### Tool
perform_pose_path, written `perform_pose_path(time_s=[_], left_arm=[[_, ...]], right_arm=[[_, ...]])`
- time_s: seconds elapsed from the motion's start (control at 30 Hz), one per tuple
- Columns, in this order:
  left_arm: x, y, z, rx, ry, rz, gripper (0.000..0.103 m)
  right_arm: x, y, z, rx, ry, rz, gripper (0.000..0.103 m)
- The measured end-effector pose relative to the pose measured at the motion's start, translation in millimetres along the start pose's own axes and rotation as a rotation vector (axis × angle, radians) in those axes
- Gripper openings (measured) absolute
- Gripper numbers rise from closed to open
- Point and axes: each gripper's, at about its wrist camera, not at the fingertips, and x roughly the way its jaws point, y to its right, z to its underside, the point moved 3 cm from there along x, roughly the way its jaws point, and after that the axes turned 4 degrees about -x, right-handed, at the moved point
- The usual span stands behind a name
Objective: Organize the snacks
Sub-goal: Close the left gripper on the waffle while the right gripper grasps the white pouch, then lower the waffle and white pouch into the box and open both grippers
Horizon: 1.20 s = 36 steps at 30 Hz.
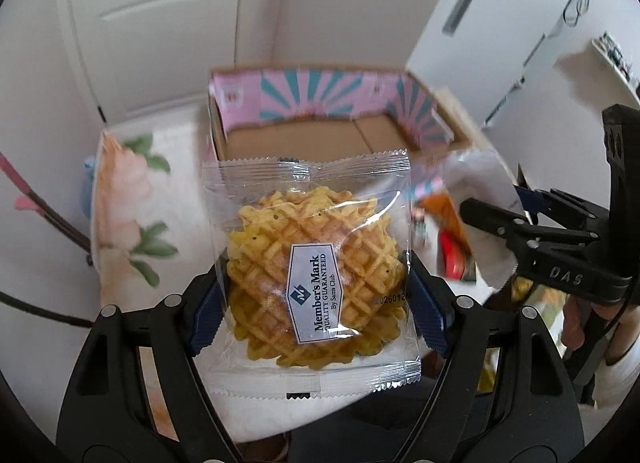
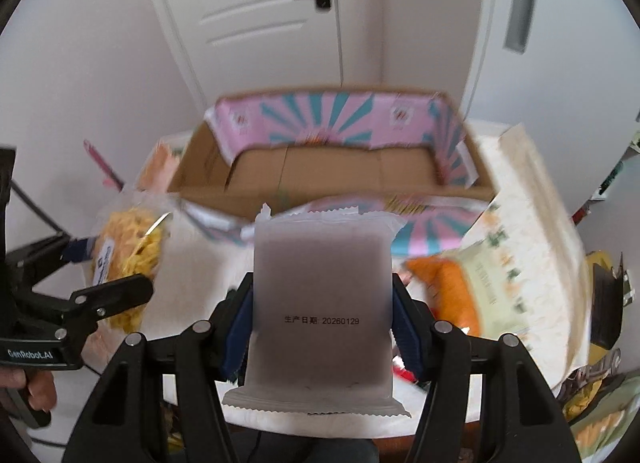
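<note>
In my left gripper [image 1: 316,303] I hold a clear-wrapped waffle pack [image 1: 312,275], its blue pads pressed against the two side edges of the wrapper. The pack stands upright in front of the lens, label toward me, lifted clear of the table [image 1: 184,167].

My right gripper [image 2: 320,327] is clamped the same way on a frosted grey snack pouch [image 2: 320,303], one blue pad on each side edge. The pouch is upright, printed date facing me, its crimped bottom seam hanging below the fingers.

Seen from the right wrist, the left gripper [image 2: 90,281] sits at the left edge with the waffle pack [image 2: 128,259] in it. Seen from the left wrist, the right gripper [image 1: 506,209] comes in from the right edge with its pouch [image 1: 480,199].

Below and to the right of the pouch, an orange-and-pale-green snack bag [image 2: 460,283] lies near the table's right edge [image 2: 552,263], with more wrappers heaped at the near right corner; they are too blurred to identify.

Farther on, a cardboard box [image 2: 320,167] lined with a pink and teal sunburst print stands open at the far side of the table, its brown floor bare where I can see it. Behind it are a white door [image 2: 256,15] and a white wall.
</note>
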Motion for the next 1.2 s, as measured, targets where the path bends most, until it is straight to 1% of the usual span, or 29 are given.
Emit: perform_pose_path(time_s=[0.13,0.2,0.33,0.43,0.6,0.77,0.93,1.1,1.17,1.2], left_arm=[[-5,7,-32,-0.029,0.054,-0.021,0.078],[-4,10,-46,-0.039,0.074,-0.035,0.078],[5,21,-77,-0.048,0.107,-0.084,0.078],[23,26,-99,-0.064,0.099,-0.105,0.078],[72,27,-127,-0.091,0.047,-0.143,0.078],[120,23,-136,-0.113,-0.027,-0.191,0.078],[155,22,-136,-0.113,-0.101,-0.231,0.078],[175,22,-134,-0.093,-0.141,-0.247,0.078],[182,23,-135,-0.075,-0.147,-0.266,0.081],[185,24,-136,-0.062,-0.152,-0.283,0.084]], right_arm=[[-20,19,-27,0.026,0.041,0.002,0.057],[-23,29,-39,0.03,0.057,0.0,0.057],[-20,50,-68,0.008,0.089,-0.006,0.057],[-12,64,-87,-0.003,0.093,-0.03,0.057],[12,83,-119,-0.033,0.082,-0.064,0.057],[44,97,-137,-0.064,0.04,-0.106,0.057],[71,106,-138,-0.075,-0.009,-0.14,0.057],[86,110,-136,-0.061,-0.037,-0.153,0.057],[88,112,-134,-0.051,-0.045,-0.154,0.057],[90,113,-134,-0.046,-0.048,-0.155,0.057]])
